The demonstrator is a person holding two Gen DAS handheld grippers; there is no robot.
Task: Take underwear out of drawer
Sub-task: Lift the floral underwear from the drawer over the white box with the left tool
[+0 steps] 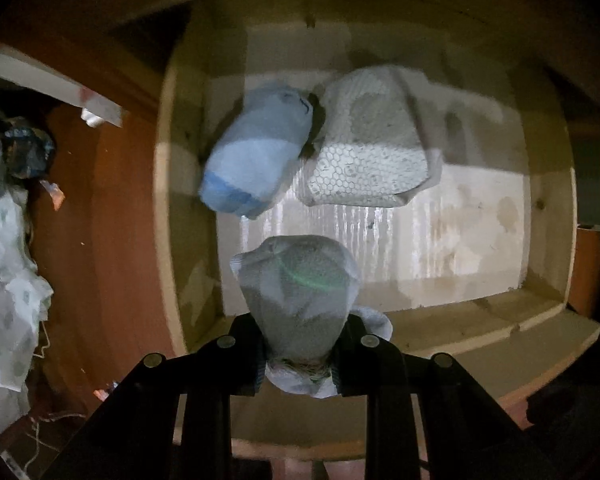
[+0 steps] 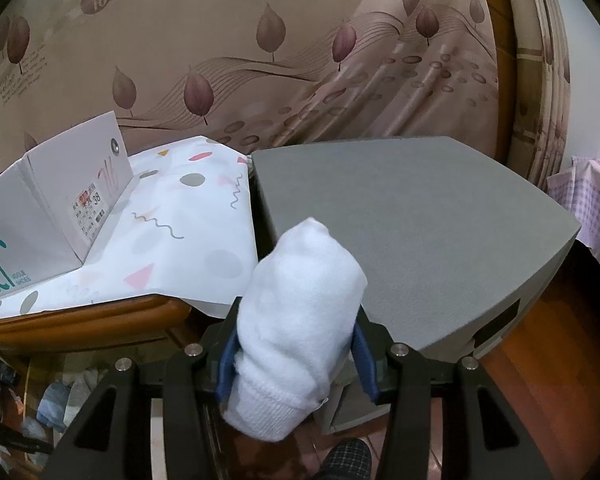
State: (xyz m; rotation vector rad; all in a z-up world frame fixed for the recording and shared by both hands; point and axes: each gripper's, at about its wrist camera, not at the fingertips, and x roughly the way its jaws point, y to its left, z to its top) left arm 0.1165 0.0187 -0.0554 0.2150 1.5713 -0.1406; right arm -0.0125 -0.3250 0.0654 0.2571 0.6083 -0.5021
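The left tool (image 1: 300, 344) is pinching a grey bundle (image 1: 298, 300), a rolled-up knit piece with a paler grey-blue edge poking out at both sides of the pads. It hangs above the open drawer (image 1: 172, 184), clear of the floor of it. Looks soft and balled up, darker on top, lighter where the fabric folds under near the pads.

Two more pieces lie in the drawer: a blue roll (image 1: 256, 152) with a darker blue band at one end, tilted toward the left wall, and just beside it a white folded one (image 1: 370, 148) with a honeycomb print, near the back. They touch or nearly touch at the top, can't tell which. The rest of the pale wood bottom is bare.

The right tool (image 2: 296, 344) is clamped on a white roll (image 2: 300, 312), fluffy terry-looking stuff with a ribbed cuff at the near end. Blue pads (image 2: 362, 356) press it from both sides. It's held over the edge of a grey box (image 2: 420, 232).

Only the left view shows the drawer and its contents, plus some crumpled cloth (image 1: 8, 292) off to the left on the reddish floor. Only the right view shows the patterned sheet (image 2: 188, 216), a shoebox (image 2: 56, 204) on it, and the leaf-print curtain (image 2: 260, 40) behind.
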